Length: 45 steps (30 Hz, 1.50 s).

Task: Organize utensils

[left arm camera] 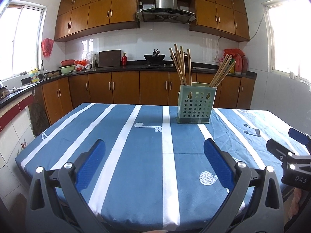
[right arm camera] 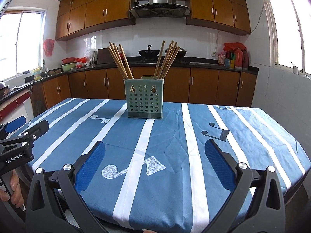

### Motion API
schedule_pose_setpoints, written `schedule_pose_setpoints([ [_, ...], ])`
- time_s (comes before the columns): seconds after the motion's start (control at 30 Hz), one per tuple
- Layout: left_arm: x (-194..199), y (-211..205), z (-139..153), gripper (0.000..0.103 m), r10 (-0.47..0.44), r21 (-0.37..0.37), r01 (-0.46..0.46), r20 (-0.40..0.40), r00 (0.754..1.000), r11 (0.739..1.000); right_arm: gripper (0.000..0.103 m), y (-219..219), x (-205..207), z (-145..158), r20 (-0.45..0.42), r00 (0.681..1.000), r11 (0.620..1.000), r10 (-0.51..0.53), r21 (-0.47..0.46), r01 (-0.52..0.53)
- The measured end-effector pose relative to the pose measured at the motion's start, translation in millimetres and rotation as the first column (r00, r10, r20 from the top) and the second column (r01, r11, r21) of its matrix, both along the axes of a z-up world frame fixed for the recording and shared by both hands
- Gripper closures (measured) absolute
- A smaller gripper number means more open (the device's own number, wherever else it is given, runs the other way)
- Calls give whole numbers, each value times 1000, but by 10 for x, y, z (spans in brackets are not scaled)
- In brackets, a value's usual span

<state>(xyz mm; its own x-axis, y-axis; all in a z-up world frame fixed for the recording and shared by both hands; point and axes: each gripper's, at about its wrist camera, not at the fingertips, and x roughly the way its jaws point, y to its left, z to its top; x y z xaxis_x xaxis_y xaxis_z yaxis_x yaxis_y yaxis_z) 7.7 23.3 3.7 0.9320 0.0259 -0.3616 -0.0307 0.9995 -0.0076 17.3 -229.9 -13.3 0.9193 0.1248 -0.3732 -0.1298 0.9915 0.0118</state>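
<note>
A green perforated utensil holder (left arm camera: pixel 195 104) stands on the far part of the table; it also shows in the right wrist view (right arm camera: pixel 144 102). Several wooden chopsticks stand in it in two bundles, one leaning left (right arm camera: pixel 120 60) and one leaning right (right arm camera: pixel 167 59); both show in the left wrist view, left bundle (left arm camera: pixel 180 66) and right bundle (left arm camera: pixel 222 71). My left gripper (left arm camera: pixel 154 151) is open and empty above the near table. My right gripper (right arm camera: pixel 155 152) is open and empty, to the right of the left one.
The table has a blue cloth with white stripes (left arm camera: pixel 167 155), also in the right wrist view (right arm camera: pixel 184 136). The right gripper's fingers (left arm camera: pixel 299 136) show at the left view's right edge; the left gripper's fingers (right arm camera: pixel 40 126) at the right view's left edge. Kitchen counter (right arm camera: pixel 194 64) behind.
</note>
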Motion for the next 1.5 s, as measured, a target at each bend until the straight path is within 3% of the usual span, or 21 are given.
schedule_pose_setpoints([
  [1.5, 19, -68, -29, 4, -11, 1, 12, -14, 1000, 1000, 2, -67, -23, -56, -19, 1000, 999, -18, 28, 18],
])
